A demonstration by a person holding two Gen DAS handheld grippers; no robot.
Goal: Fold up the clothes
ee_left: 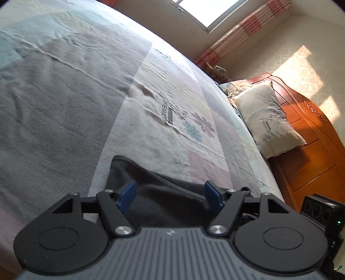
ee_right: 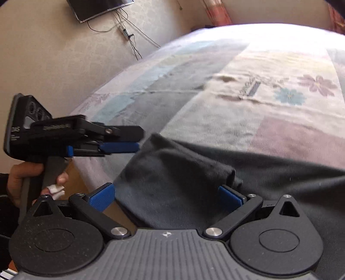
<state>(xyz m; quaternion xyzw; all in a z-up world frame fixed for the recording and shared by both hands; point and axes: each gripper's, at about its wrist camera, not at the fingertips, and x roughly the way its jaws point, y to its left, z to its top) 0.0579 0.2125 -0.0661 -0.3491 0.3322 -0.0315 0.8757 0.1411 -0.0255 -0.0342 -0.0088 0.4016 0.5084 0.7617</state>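
— Sunlit bedroom, is it? What lies on the bed?

— A patchwork sheet with printed flowers, and a dark grey garment spread at the near edge. A pillow leans on the wooden headboard.

— Where are the left tongs?

— Above the garment's corner, blue pads wide apart, gripping nothing. In the right wrist view they show from the side, with a hand on the grip, just left of the cloth's corner.

— And the right tongs?

— Spread wide too, over a folded-over flap of the garment; whether a pad touches it is unclear.

— Anything behind?

— A curtain by the window, a wall screen with dangling cables.
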